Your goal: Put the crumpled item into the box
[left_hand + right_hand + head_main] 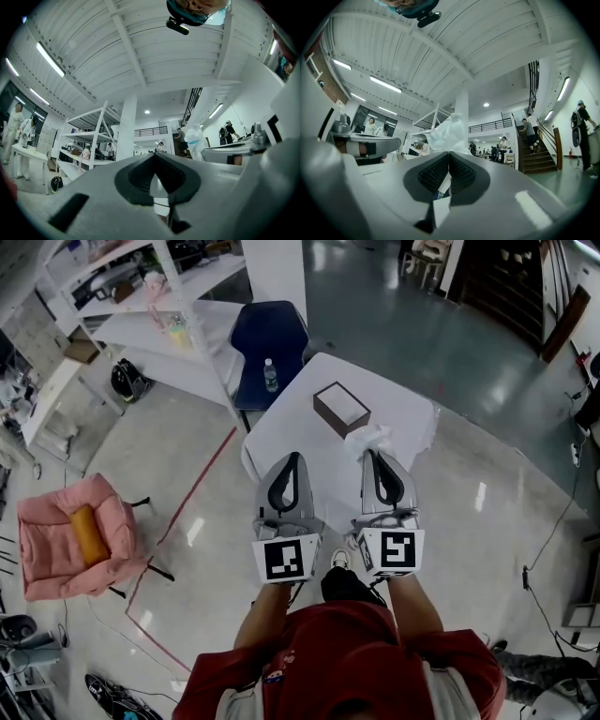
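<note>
A small dark brown box [340, 409] with a pale top sits on the white table [309, 451], toward its far side. My right gripper [373, 454] is shut on the crumpled item [367, 440], a white, filmy wad that sticks out past the fingertips just short of the box. The right gripper view has the crumpled item [449, 133] bunched above the closed tips of the right gripper [449, 153]. My left gripper [292, 457] hovers over the table beside the right one, shut and holding nothing. From the left gripper view, the left gripper [154, 154] tips meet, and the crumpled item [193, 137] shows off to the right.
A blue chair [270, 343] stands behind the table with a water bottle [270, 375] on its seat. White shelving [122, 277] fills the far left. A pink armchair [70, 535] sits on the floor at left. Several people and a staircase [536, 150] stand far off.
</note>
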Demonstrator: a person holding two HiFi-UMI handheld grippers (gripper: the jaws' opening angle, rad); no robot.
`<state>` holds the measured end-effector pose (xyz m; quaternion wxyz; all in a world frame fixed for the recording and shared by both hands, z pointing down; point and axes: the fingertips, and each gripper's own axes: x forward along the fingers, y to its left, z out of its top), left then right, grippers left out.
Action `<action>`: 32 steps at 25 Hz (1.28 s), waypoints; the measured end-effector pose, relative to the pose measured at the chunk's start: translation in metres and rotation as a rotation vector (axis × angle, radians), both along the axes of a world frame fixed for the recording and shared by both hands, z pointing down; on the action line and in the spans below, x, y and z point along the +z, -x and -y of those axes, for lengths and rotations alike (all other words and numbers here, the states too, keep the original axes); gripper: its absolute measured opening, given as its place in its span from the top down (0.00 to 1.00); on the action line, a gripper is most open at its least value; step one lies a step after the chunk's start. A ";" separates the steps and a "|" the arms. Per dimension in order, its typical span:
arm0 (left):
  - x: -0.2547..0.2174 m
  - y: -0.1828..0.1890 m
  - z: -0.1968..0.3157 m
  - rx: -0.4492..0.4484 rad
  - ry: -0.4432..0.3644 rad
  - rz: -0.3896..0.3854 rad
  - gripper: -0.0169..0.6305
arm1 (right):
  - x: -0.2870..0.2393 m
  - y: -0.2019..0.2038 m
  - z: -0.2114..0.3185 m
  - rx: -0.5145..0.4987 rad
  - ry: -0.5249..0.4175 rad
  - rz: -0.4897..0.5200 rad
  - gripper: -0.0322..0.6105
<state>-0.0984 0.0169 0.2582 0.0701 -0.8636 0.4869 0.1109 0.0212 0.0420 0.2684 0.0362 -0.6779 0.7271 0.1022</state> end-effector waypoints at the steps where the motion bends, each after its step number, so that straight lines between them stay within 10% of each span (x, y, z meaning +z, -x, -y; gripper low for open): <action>1: -0.004 -0.005 0.007 0.003 -0.008 -0.015 0.97 | 0.002 -0.005 0.007 0.006 0.003 0.002 0.94; 32: 0.011 -0.118 0.180 -0.102 0.022 0.035 0.97 | 0.024 -0.124 0.187 -0.091 0.062 0.067 0.94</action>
